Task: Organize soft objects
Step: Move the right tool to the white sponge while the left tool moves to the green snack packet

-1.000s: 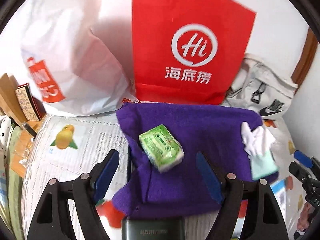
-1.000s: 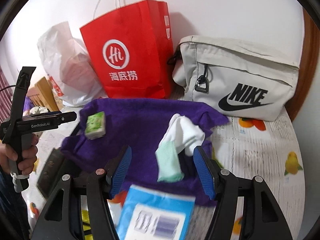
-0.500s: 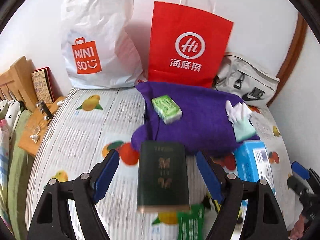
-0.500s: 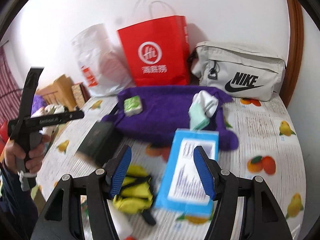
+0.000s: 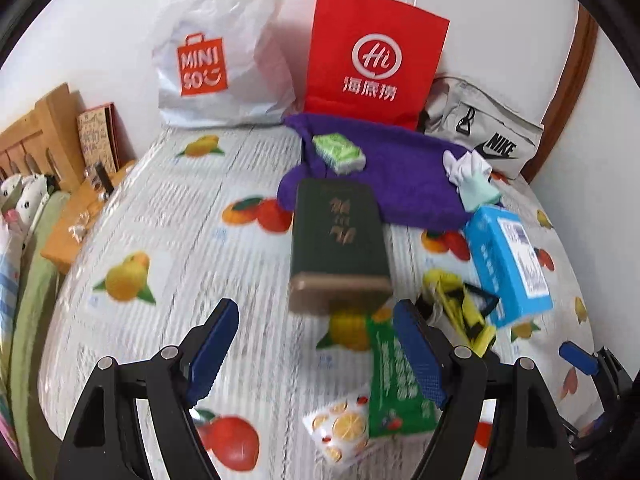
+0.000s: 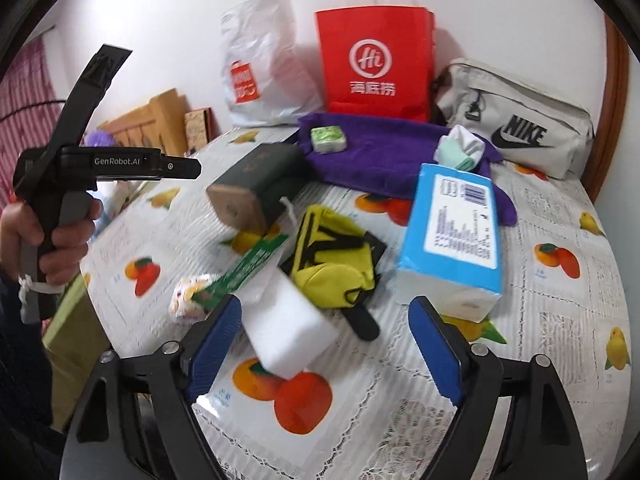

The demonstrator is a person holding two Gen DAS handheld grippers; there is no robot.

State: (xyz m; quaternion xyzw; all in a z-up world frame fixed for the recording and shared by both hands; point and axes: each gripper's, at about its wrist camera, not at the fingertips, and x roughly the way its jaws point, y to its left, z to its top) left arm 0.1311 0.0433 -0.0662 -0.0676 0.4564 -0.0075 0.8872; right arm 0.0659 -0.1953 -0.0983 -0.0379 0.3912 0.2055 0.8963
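A purple towel (image 5: 404,168) (image 6: 384,156) lies at the table's back. On it sit a green tissue pack (image 5: 339,152) (image 6: 328,139) and a white and mint sock bundle (image 5: 472,178) (image 6: 460,148). A blue tissue box (image 5: 508,264) (image 6: 452,236), a yellow pouch (image 6: 332,256) (image 5: 460,312) and a white sponge block (image 6: 288,328) lie nearer. My left gripper (image 5: 316,354) is open and empty above the table front. My right gripper (image 6: 326,350) is open and empty, over the white block.
A dark green box (image 5: 338,240) (image 6: 256,188) stands mid-table. A green packet (image 5: 396,376) and an orange-print pack (image 5: 340,428) lie at the front. A white Miniso bag (image 5: 216,52), red paper bag (image 5: 376,60) and grey Nike bag (image 5: 484,140) line the wall. A wooden headboard (image 5: 36,140) is left.
Both grippers have pulled back from the purple towel toward the table front, so the green box, blue tissue box, yellow pouch and front packets have come into view. Both stay open.
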